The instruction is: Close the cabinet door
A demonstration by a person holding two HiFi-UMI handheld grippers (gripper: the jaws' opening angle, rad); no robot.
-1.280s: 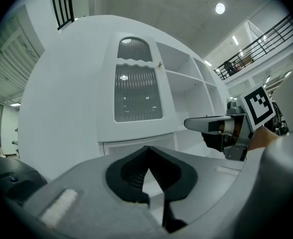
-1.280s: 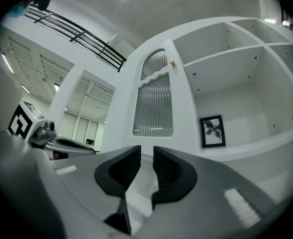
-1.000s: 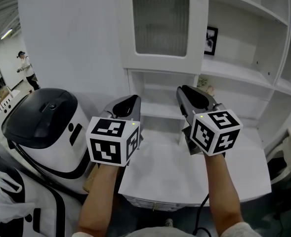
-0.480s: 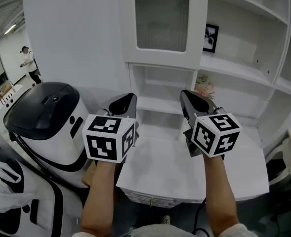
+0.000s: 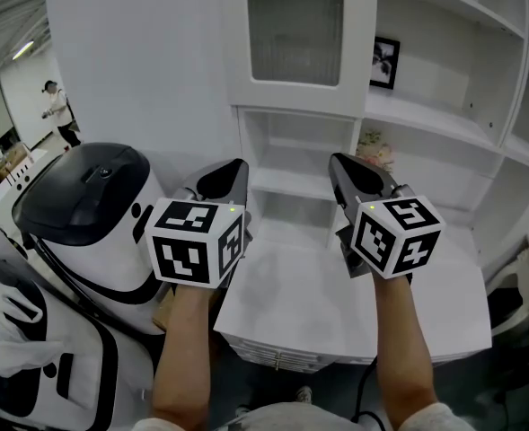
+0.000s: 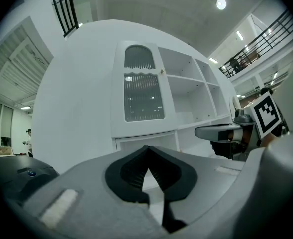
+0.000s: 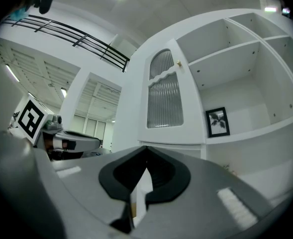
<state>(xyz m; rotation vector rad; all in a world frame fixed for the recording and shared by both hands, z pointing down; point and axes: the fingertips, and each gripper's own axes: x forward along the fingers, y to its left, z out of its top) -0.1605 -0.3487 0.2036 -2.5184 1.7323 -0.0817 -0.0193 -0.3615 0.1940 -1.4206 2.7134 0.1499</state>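
Since the earlier frame the right tool [image 5: 343,164] had pressed its jaws together on nothing, like the left tool [image 5: 235,167], also pressed together and empty. Above the bench's [image 5: 309,305] far edge, the ribbed-glass cabinet door [image 5: 295,27] looked flush, probably already closed.

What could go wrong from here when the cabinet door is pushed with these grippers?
Both the left gripper and the right gripper are shut: a hard push on the ribbed glass panel of the cabinet door, not its frame, might crack it. A wide swing to the right might knock the framed picture on the shelf beside the door.
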